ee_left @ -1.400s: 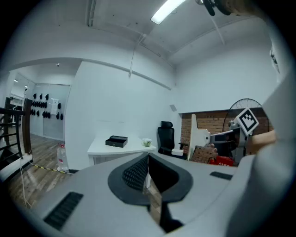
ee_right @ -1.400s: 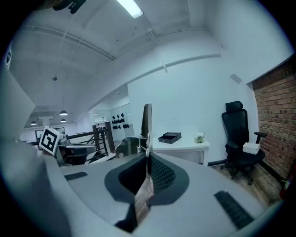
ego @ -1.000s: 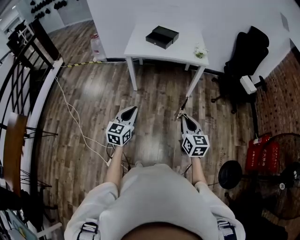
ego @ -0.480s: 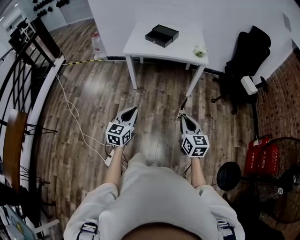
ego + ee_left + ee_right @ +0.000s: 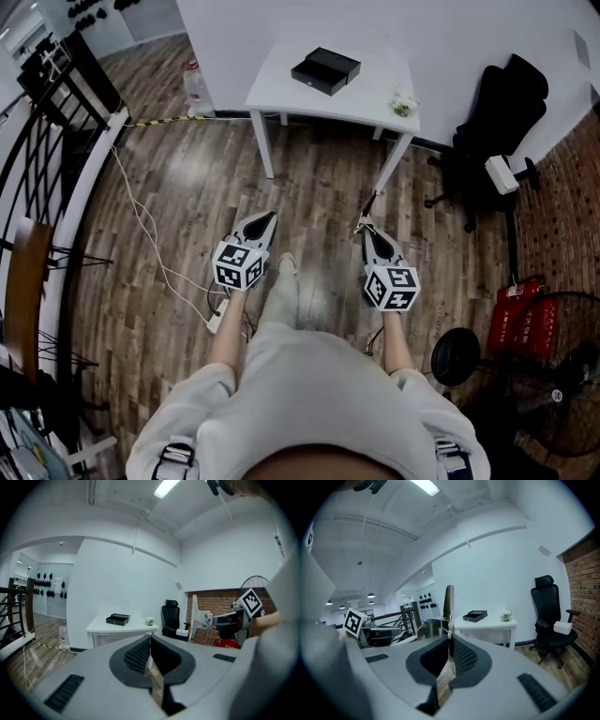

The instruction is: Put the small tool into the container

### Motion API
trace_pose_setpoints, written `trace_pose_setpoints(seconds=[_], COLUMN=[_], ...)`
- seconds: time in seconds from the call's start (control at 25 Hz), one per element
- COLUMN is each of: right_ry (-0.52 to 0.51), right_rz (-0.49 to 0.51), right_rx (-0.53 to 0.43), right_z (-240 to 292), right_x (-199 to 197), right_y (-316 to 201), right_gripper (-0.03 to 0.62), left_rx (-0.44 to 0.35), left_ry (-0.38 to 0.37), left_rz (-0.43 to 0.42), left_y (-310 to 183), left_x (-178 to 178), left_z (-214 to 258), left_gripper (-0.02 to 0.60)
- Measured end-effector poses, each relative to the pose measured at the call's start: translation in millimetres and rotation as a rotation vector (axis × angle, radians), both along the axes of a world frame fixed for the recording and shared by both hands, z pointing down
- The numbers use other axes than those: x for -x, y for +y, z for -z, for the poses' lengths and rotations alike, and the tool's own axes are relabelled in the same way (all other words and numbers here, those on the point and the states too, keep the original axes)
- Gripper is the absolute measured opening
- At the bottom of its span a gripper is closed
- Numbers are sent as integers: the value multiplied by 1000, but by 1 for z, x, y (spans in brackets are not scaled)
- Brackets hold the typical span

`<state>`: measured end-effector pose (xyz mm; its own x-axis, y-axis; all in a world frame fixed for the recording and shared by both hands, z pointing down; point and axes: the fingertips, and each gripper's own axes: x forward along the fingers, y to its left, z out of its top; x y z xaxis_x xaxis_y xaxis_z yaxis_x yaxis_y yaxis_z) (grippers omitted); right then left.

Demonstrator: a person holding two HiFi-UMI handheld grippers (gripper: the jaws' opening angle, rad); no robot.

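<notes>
The container, a black open box, sits on a white table ahead; it also shows in the left gripper view and the right gripper view. My right gripper is shut on the small tool, a thin metal blade that sticks out past the jaws toward the table. My left gripper hangs level with it, jaws shut with nothing between them. Both are over the wood floor, well short of the table.
A small potted plant stands at the table's right corner. A black office chair is right of the table, a water bottle left of it. Cables trail on the floor; a railing runs along the left, a fan stands at right.
The person has stepped forward: a leg now shows between the two grippers and the floor has slid back. Both grippers keep their pose and grip.
</notes>
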<state>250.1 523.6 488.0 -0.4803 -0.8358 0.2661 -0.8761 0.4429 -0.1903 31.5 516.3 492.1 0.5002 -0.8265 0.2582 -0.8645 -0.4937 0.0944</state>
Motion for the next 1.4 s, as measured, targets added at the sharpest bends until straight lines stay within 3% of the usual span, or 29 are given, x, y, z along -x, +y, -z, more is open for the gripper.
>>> trace_pose_setpoints(seconds=[0.4, 0.84, 1.4], right_ry=[16, 38, 49], right_rz=[0, -30, -60], right_rx=[-1, 8, 6], right_z=[-7, 0, 8], right_x=[7, 25, 70], right_y=[-70, -183, -321], right_gripper=[2, 2, 2], left_rx=[6, 19, 16], left_ry=[19, 37, 44], left_rz=[-9, -43, -74], left_y=[-72, -195, -345], left_x=[2, 17, 62], left_z=[-12, -14, -5], left_gripper=[11, 11, 11])
